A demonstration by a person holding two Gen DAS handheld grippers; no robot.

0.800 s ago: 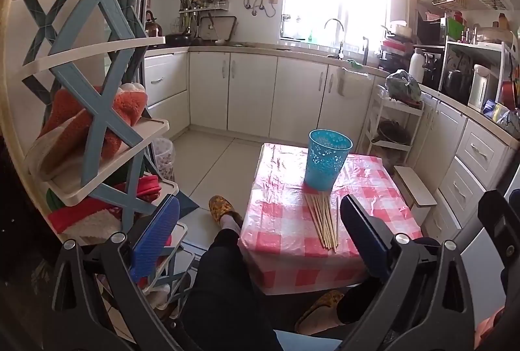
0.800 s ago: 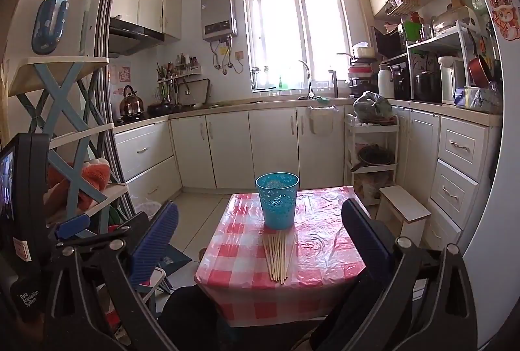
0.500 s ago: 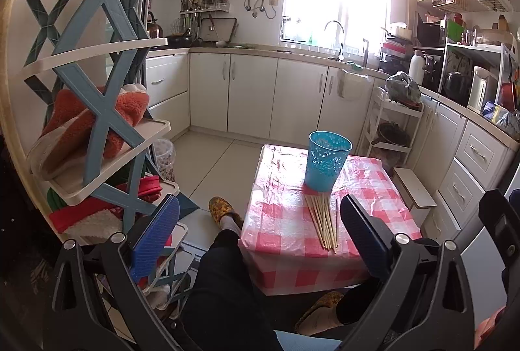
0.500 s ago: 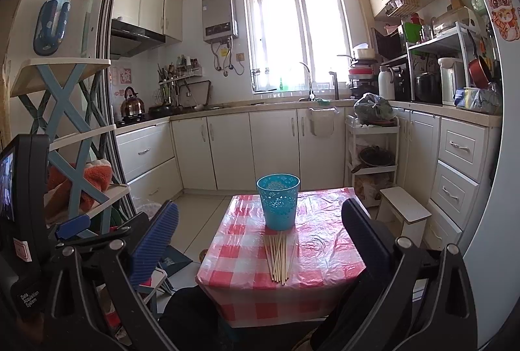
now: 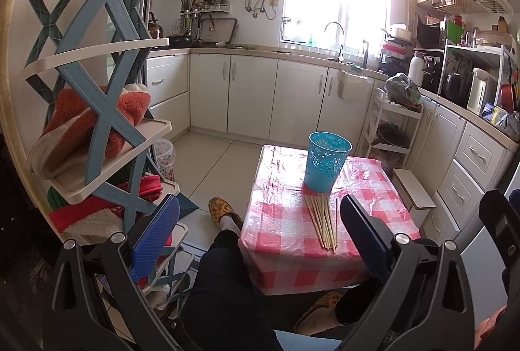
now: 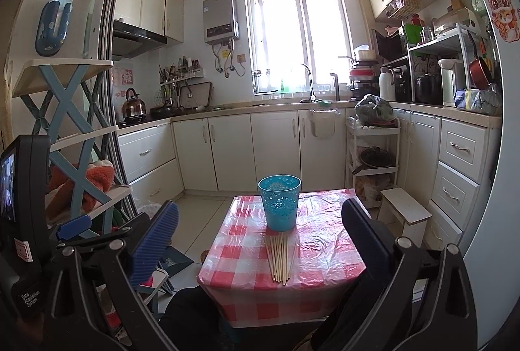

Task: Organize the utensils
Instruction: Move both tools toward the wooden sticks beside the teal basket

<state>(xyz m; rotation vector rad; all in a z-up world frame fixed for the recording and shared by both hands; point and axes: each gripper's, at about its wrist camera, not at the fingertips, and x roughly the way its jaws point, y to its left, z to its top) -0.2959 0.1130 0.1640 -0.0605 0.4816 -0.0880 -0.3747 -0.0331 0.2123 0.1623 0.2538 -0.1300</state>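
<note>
Several wooden chopsticks (image 5: 321, 222) (image 6: 280, 258) lie in a bundle on a small table with a red-and-white checked cloth (image 5: 279, 221) (image 6: 325, 256). Just behind them stands an upright blue perforated cup (image 5: 326, 165) (image 6: 280, 202). My left gripper (image 5: 260, 230) is open, held well short of the table above the person's knees, with nothing between its blue fingers (image 5: 156, 237). My right gripper (image 6: 260, 234) is also open and empty, back from the table's near edge, level with the chopsticks.
A blue-and-white shelf rack (image 5: 104, 110) (image 6: 65, 110) with slippers stands close on the left. The person's legs and slippered feet (image 5: 224, 211) are by the table's near left corner. A white step stool (image 6: 406, 204) and kitchen cabinets (image 5: 260, 97) lie beyond.
Both views have crept slightly; the table and cup sit almost where they were. Both grippers stay open and empty.
</note>
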